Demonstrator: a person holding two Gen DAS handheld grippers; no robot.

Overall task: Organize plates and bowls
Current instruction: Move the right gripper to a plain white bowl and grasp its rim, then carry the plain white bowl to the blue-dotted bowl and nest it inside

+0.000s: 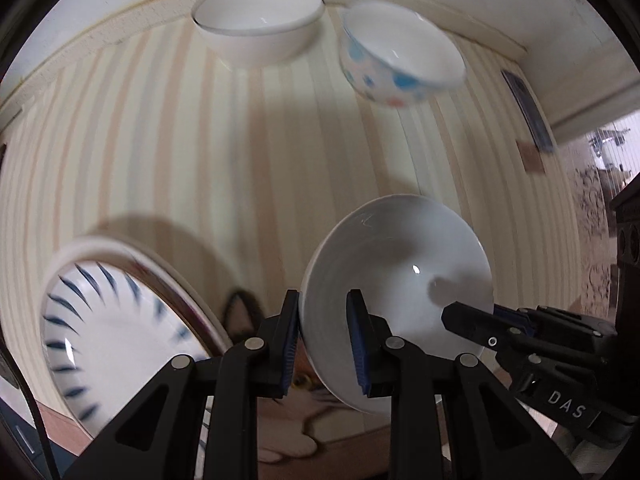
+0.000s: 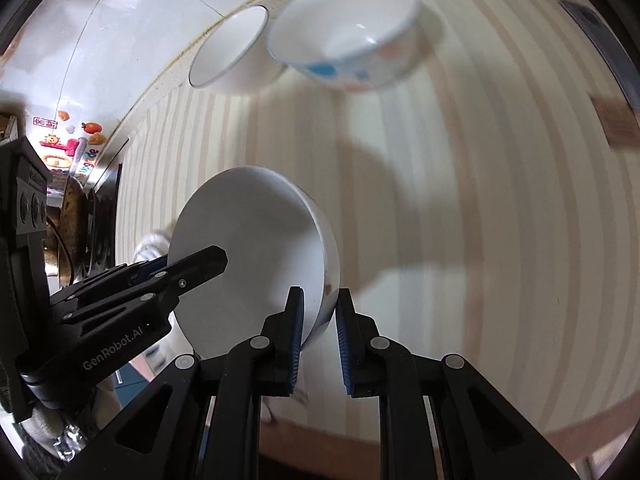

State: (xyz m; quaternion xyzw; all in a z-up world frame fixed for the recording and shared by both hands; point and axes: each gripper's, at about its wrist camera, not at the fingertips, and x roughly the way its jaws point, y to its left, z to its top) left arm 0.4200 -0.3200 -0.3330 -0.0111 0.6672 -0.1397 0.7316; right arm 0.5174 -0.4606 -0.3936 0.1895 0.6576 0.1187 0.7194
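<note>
Both grippers are clamping the same plain white bowl (image 1: 394,292), each pinching opposite sides of its rim: the left gripper (image 1: 326,344) is holding one edge between its blue pads, one finger inside and one outside, and the right gripper (image 2: 318,338) is doing likewise on the far edge. The bowl is hanging clear above the striped tablecloth (image 1: 200,160), tilted so its mouth is facing partly sideways rather than straight up; being round, it has no real long axis, only the axis through its mouth, which is leaning off vertical.

Taking this held bowl as the landmark: the second white bowl (image 1: 258,24) is sitting well beyond it at the table's far edge, the blue-spotted bowl (image 1: 400,56) is standing just beside that one, also beyond, and the blue-striped plate (image 1: 116,328) is lying near its left side in the left wrist view, over a cat-patterned mat (image 1: 280,408).

The step in hand looks like carrying this bowl to a stacking spot, likely the other white bowl. The next move is calling for levelling the mouth upward, travelling both hands together so neither pinch twists, then lowering it centred before either jaw lets go
</note>
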